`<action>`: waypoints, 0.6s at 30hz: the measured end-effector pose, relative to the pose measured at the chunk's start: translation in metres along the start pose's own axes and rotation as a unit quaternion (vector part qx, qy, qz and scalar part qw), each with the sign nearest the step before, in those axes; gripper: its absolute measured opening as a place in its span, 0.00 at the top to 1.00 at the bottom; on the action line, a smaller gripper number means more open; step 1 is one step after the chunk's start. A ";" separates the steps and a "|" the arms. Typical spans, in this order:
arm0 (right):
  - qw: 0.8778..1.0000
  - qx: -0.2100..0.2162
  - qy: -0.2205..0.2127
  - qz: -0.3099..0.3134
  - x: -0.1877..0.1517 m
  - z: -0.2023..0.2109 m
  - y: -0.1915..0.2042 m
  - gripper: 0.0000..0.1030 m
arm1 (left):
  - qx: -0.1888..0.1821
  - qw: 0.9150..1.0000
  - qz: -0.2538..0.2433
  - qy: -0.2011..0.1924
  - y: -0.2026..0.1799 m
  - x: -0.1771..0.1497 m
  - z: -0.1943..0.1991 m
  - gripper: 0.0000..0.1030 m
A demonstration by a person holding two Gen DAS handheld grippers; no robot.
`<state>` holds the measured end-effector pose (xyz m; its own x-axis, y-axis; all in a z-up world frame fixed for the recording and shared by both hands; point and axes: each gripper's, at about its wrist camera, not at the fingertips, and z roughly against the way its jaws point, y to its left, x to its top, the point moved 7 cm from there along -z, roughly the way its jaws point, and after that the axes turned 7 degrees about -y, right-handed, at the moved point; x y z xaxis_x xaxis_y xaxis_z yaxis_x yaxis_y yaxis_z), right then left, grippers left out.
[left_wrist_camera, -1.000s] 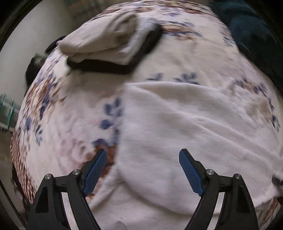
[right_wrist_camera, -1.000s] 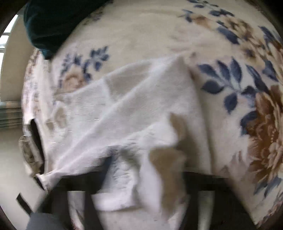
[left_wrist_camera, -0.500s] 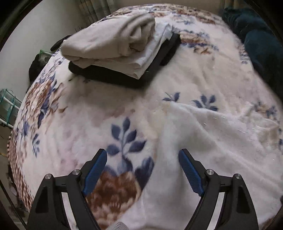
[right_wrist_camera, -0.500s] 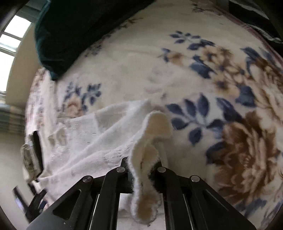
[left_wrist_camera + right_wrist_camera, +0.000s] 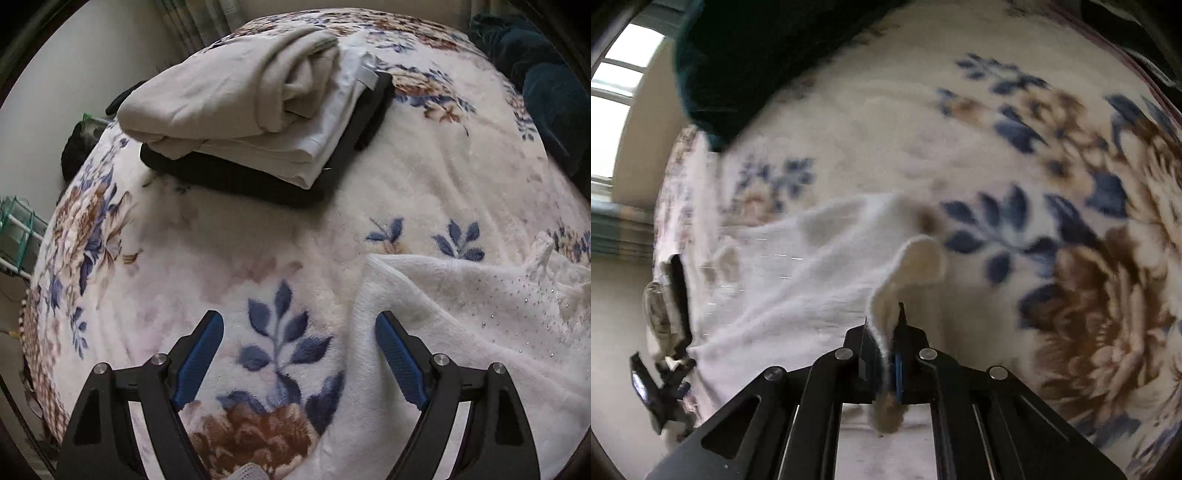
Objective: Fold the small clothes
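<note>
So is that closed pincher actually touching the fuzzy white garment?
Touching. The right wrist view shows the right gripper shut on a raised fold of the white garment, fabric pinched between its two fingers.

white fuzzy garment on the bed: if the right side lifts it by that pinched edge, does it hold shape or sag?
Probably sags: the white garment already curls over limply above the right hand-held gripper, which is shut on its edge. Likely light, since a thin pinch holds the fold up. It may drag rather than slide, as both it and the floral blanket look fleecy.
</note>
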<state>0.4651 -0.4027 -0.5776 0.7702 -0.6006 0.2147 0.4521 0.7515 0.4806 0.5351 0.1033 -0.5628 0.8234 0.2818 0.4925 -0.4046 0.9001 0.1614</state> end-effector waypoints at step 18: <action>0.999 0.050 0.007 0.010 0.007 -0.017 0.013 0.94 | -0.004 0.998 0.064 0.013 0.044 -0.003 0.006 0.18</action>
<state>0.4834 -0.3925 -0.5842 0.7848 -0.5818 0.2133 0.3905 0.7316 0.5588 0.5123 0.1396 -0.5527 0.7748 0.4033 0.4868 -0.5043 0.8587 0.0911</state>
